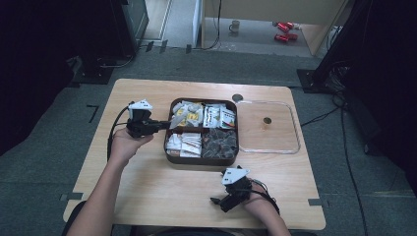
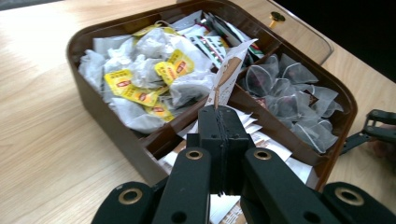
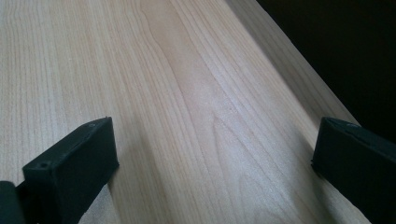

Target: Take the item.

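Here left gripper (image 2: 219, 109) jaws pinch sachet (image 2: 229, 73); right gripper (image 3: 212, 158) jaws apart.

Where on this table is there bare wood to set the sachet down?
Bare wood runs along the near edge between the brown box and the right gripper, and left of the left gripper, which pinches a white sachet. The box's four compartments are packed; the clear lid takes the right.

We can read no word or brand anywhere. The yellow tags (image 2: 122, 84) on the tea bags in the brown box (image 2: 109, 123) carry a red mark too small to make out, and print on the neighbouring sachets (image 2: 212, 46) is blurred.
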Demonstrator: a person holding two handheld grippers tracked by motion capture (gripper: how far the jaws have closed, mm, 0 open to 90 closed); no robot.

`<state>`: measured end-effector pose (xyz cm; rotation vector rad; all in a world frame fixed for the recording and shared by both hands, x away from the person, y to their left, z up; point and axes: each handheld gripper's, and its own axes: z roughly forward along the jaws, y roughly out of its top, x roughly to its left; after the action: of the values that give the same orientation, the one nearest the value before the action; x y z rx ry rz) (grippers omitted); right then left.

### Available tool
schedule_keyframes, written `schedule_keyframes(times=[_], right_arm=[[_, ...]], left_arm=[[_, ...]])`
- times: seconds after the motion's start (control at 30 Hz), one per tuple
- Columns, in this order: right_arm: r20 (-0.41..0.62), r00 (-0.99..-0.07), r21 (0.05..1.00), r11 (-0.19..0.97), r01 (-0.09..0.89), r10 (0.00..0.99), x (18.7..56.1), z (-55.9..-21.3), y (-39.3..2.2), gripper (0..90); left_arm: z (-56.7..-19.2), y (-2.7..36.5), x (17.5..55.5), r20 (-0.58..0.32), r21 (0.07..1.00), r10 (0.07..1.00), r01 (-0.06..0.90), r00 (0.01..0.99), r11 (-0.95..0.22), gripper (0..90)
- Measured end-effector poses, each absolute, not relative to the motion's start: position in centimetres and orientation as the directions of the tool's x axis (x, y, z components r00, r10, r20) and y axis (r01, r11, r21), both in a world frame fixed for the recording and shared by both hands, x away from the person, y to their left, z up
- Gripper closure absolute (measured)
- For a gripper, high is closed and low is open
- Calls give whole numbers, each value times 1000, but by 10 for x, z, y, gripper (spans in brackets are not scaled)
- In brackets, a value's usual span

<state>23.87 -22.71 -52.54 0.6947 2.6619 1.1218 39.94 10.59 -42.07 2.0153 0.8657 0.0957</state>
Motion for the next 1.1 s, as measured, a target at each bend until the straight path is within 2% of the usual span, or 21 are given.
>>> schedule_keyframes(times=[0.4,1.1], right_arm=[[23,-877,711,609,352,480,239,-525,-227,0],[24,-873,712,605,357,486,239,-525,-226,0]], left_arm=[[-420,133,398,-216,773,672,545,709,-326,900],[-430,170,396,-228,749,733,597,641,-289,900]])
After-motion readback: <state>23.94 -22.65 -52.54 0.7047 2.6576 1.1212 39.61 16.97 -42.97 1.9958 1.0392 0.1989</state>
